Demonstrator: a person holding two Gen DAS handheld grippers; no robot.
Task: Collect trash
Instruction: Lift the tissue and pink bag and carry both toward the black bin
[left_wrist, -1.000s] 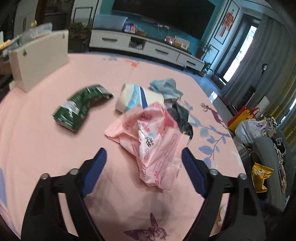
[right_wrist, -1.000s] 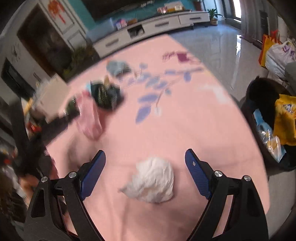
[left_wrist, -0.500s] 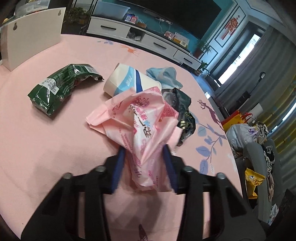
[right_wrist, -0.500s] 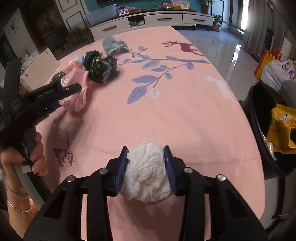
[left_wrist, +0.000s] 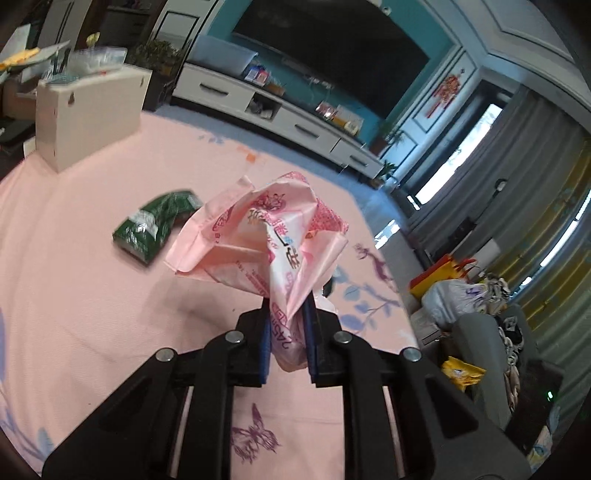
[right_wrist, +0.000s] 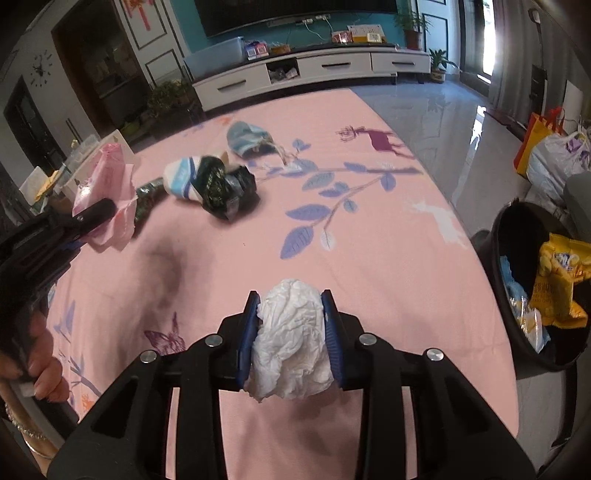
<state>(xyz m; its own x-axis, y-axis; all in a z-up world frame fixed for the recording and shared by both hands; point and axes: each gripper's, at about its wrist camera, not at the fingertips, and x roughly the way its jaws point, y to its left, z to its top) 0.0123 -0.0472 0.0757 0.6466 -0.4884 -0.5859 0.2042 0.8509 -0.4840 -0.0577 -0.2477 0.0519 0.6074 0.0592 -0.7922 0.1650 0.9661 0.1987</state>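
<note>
Both grippers loaded above the pink tablecloth (right_wrist: 369, 258).
Right gripper (right_wrist: 291, 328) clamps a crumpled white tissue (right_wrist: 290, 343); left gripper (left_wrist: 287, 332) clamps a pink wrapper (left_wrist: 273, 240), its print unreadable apart from "245". The wrapper hides the pile behind it; beyond, a blurred green packet (left_wrist: 151, 225). The black bin (right_wrist: 517, 295) stands off the tablecloth's right edge, partly cropped.

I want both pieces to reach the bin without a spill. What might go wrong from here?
1. The pink bag is pinched only at its lower tail by the left gripper; most of it flops loose above and could slip out.
2. The bin already holds wrappers, so the bulky tissue wad in the right gripper may land on top and roll off.
</note>
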